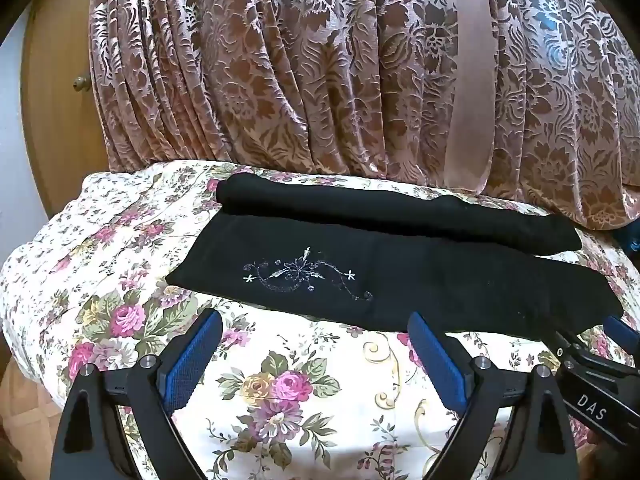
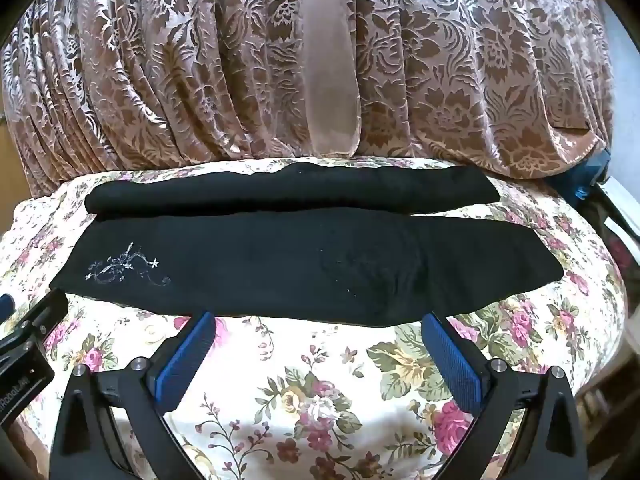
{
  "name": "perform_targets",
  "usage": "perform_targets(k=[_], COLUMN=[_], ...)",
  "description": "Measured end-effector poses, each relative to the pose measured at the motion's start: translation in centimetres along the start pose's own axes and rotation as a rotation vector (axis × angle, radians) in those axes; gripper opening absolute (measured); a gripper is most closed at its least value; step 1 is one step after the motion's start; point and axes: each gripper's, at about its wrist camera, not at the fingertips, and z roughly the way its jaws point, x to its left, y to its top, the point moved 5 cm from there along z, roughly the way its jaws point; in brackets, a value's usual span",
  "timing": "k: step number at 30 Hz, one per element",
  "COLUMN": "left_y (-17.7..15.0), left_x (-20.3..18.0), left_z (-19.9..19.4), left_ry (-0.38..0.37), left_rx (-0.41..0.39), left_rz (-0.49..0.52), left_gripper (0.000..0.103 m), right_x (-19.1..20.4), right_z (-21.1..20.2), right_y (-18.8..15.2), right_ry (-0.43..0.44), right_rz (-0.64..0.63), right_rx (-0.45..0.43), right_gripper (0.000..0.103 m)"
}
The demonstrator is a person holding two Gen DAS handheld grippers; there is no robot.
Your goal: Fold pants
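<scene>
My black pants (image 1: 400, 280) lie flat across the floral bedspread (image 1: 280, 392), legs side by side, the far leg (image 2: 292, 190) close against the patterned curtain (image 1: 320, 60). White floral embroidery (image 1: 304, 274) shows on the near leg toward its left end. My left gripper (image 1: 316, 330) hangs just short of the near edge, blue pads spread wide with nothing between. My right gripper (image 2: 320, 334) is likewise spread wide and empty.

Bg: pink-brown floral curtain (image 1: 320, 72) hangs full-width behind bed. Bedspread (image 1: 280, 392) cream w/ rose print. Wooden cupboard door (image 1: 60, 100) w/ knob far left. Daylight glows thru curtain.
</scene>
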Motion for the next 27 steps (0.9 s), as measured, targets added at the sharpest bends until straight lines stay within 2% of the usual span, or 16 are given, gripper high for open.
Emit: perform_targets(k=[9,12,27], left_y=[-0.1,-0.1,0.0], left_x=[1.2,0.3,0.3], left_z=[0.0,0.0,0.0], left_ry=[-0.004,0.000,-0.010], left_rx=[0.003,0.003,-0.012], left_rz=[0.006,0.004,-0.022], left_gripper=[0.096,0.096,0.096], right_x=[0.0,-0.1,0.5], right_z=[0.1,0.0,0.0], right_y=[-0.1,-0.1,-0.1], right_ry=[0.000,0.001,0.003], right_rz=[0.001,0.002,-0.005], right_rx=[0.002,0.003,0.007], right_gripper=[0.103,0.103,0.103])
